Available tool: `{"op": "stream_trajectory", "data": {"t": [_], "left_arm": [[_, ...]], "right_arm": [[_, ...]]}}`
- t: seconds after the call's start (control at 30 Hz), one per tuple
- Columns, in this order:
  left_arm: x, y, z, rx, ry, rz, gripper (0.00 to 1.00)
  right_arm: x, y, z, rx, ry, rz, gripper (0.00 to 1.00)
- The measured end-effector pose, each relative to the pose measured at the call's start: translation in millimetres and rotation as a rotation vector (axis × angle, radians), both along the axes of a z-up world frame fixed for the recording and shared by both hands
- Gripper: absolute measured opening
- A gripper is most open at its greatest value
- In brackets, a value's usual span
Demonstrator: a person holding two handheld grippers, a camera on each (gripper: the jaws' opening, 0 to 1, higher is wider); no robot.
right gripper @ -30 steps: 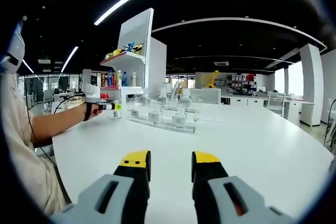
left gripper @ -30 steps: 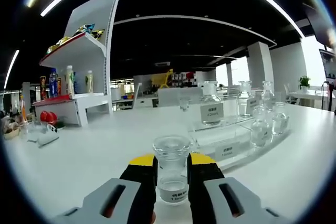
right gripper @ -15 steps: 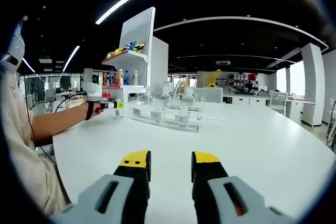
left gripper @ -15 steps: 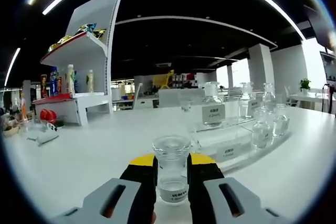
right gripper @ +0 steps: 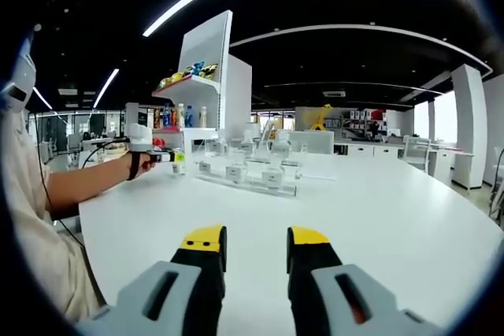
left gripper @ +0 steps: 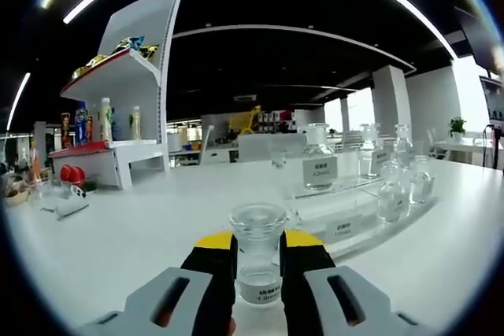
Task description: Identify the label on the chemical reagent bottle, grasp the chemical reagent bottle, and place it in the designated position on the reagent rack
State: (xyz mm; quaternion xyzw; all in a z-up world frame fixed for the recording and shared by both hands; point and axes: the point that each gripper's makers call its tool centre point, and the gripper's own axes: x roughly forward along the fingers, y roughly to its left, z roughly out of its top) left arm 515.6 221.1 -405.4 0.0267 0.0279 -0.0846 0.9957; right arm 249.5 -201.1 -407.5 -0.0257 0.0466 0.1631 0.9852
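A small clear glass reagent bottle with a white label stands upright between the yellow-tipped black jaws of my left gripper, which is shut on it. To the right and beyond it stands the clear stepped reagent rack, holding several labelled glass bottles. My right gripper hovers open over the white table with nothing between its jaws. In the right gripper view the same rack lies far ahead, and the left gripper is held at its left end by the person's hand.
A white shelf unit with drink bottles and snacks stands at the back left of the table. Small items lie near the table's left edge. The person's arm reaches in from the left in the right gripper view.
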Motion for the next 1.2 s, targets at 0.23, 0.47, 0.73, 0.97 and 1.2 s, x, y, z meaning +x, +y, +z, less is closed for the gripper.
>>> {"op": "stream_trajectory", "data": {"t": [0.23, 0.47, 0.73, 0.97, 1.2], "left_arm": [[-2.9, 1.5, 1.1, -0.003, 0.004, 0.003, 0.21], [-8.2, 3.2, 6.1, -0.010, -0.002, 0.004, 0.21], [-20.3, 4.9, 21.2, -0.053, -0.018, -0.006, 0.21], [-32.9, 5.5, 28.6, -0.058, -0.028, -0.015, 0.21], [-49.5, -0.6, 41.7, -0.064, -0.035, -0.051, 0.21]], "right_arm": [[-1.3, 1.4, 1.0, -0.003, -0.002, 0.001, 0.30], [-1.7, 4.9, 6.5, -0.006, -0.012, 0.006, 0.30], [-3.6, 10.3, 10.7, -0.005, -0.022, 0.015, 0.30], [-7.4, 14.5, 16.6, -0.008, -0.036, 0.022, 0.30], [-11.5, 12.7, 20.2, -0.010, -0.044, 0.019, 0.30]]}}
